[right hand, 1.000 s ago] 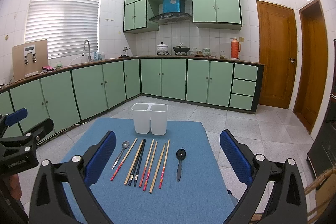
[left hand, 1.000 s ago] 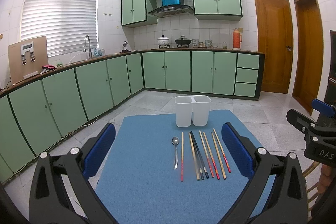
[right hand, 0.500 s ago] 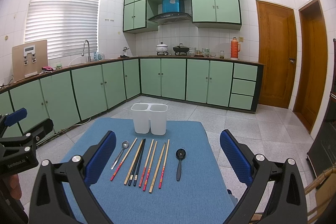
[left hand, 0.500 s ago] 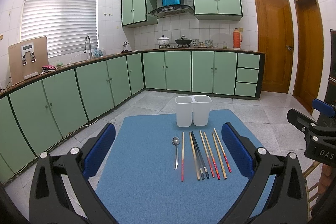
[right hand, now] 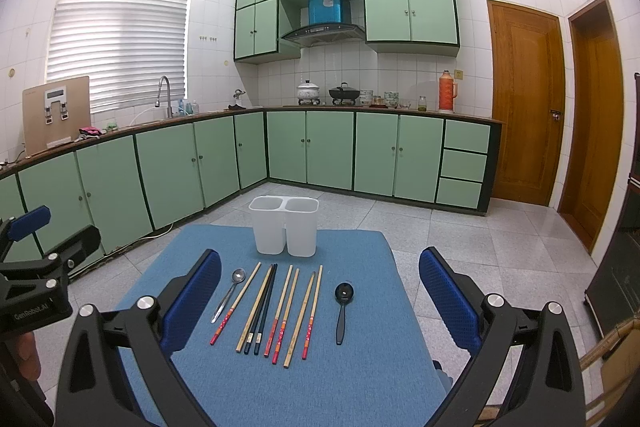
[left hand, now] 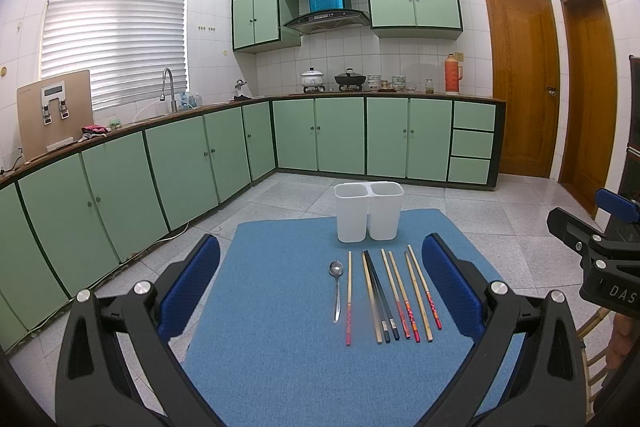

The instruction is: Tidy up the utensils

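A white two-compartment holder (left hand: 368,213) (right hand: 284,225) stands at the far side of a blue mat (left hand: 280,347) (right hand: 352,379). In front of it lie a metal spoon (left hand: 336,287) (right hand: 230,293), several chopsticks (left hand: 394,297) (right hand: 276,307) in a row, and a black spoon (right hand: 342,307) seen only in the right wrist view. My left gripper (left hand: 320,291) is open and empty, held above the mat's near side. My right gripper (right hand: 320,295) is open and empty, likewise above the near side.
The mat covers a small table with tiled floor (right hand: 460,235) around it. Green kitchen cabinets (left hand: 180,167) run along the left and back. Wooden doors (left hand: 520,83) are at the right. A chair edge (right hand: 608,343) shows at the lower right.
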A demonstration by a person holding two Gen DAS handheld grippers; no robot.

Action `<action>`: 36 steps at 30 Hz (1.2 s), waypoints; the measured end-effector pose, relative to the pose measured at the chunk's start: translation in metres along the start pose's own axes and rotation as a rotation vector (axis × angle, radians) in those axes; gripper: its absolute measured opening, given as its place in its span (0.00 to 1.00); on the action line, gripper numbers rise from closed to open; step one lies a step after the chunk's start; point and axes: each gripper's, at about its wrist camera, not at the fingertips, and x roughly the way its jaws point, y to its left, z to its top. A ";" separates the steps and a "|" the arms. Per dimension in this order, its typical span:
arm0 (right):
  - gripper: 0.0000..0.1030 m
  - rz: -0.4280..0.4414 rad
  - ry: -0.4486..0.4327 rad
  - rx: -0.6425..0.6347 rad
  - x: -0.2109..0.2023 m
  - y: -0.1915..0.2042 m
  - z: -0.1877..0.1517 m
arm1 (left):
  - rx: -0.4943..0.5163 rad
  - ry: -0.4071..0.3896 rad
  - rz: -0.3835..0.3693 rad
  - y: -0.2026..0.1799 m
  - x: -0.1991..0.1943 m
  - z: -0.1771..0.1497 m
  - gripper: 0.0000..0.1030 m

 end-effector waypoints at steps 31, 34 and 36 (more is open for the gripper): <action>0.94 0.000 0.002 0.000 0.000 -0.004 0.001 | 0.000 0.000 0.002 0.011 -0.004 0.002 0.95; 0.94 0.000 0.002 -0.001 0.000 -0.003 0.001 | -0.001 0.001 0.001 0.011 -0.005 0.002 0.95; 0.94 0.000 0.003 -0.001 0.005 -0.003 0.001 | 0.000 0.003 0.002 0.013 -0.005 0.002 0.95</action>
